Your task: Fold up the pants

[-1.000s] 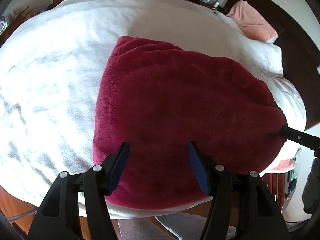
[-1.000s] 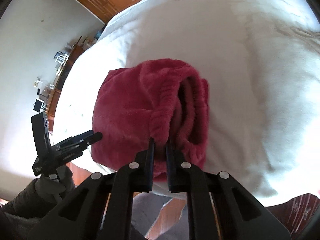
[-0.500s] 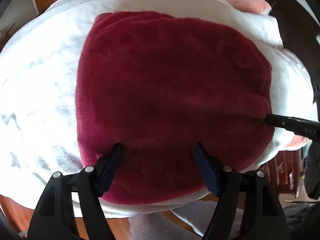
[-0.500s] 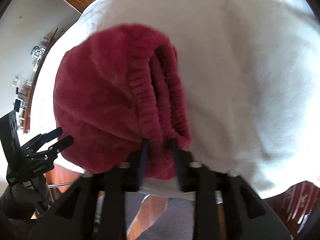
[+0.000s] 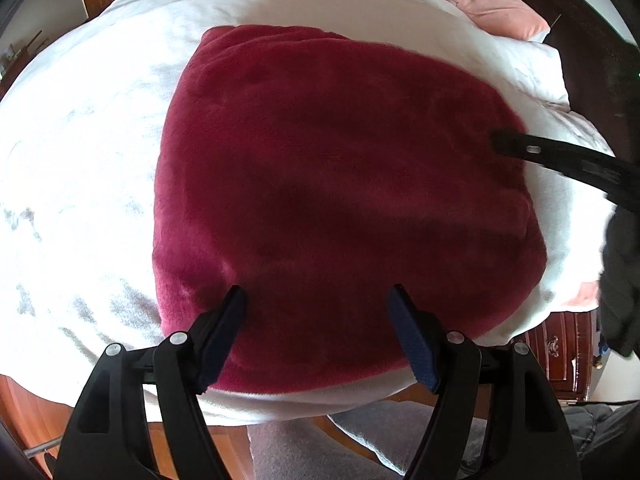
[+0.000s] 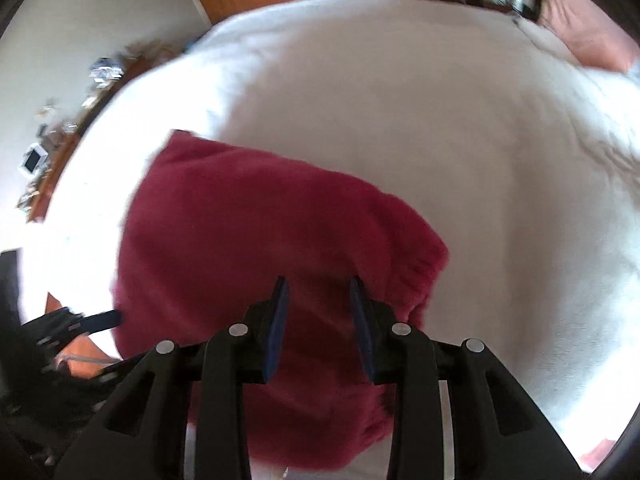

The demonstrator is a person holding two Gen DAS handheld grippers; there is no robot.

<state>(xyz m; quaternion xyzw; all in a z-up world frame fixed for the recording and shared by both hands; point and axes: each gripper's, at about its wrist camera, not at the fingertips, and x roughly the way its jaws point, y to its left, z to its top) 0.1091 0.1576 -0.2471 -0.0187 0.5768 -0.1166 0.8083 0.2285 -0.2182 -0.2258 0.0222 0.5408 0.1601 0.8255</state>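
Note:
Dark red fleece pants point(image 5: 340, 180) lie folded in a thick bundle on the white bed cover point(image 5: 80, 140). My left gripper point(image 5: 316, 292) hangs open over the bundle's near edge, its blue pads wide apart and holding nothing. In the right wrist view the pants point(image 6: 260, 232) show their elastic waistband point(image 6: 424, 276) at the right side. My right gripper point(image 6: 319, 282) is open above the bundle with a narrow gap and nothing between the pads. One of its fingers point(image 5: 560, 158) reaches in over the right edge of the pants in the left wrist view.
The bed cover point(image 6: 440, 120) spreads far beyond the pants. A pink pillow point(image 5: 496, 8) lies at the headboard end. A cluttered dresser point(image 6: 48, 152) stands along the wall, a wooden cabinet point(image 5: 560, 340) beside the bed, and a grey rug point(image 5: 360, 440) below the bed's near edge.
My right gripper let go of the waistband, opened and swung over the top of the bundle. My left gripper opened a little wider and came closer to the pants.

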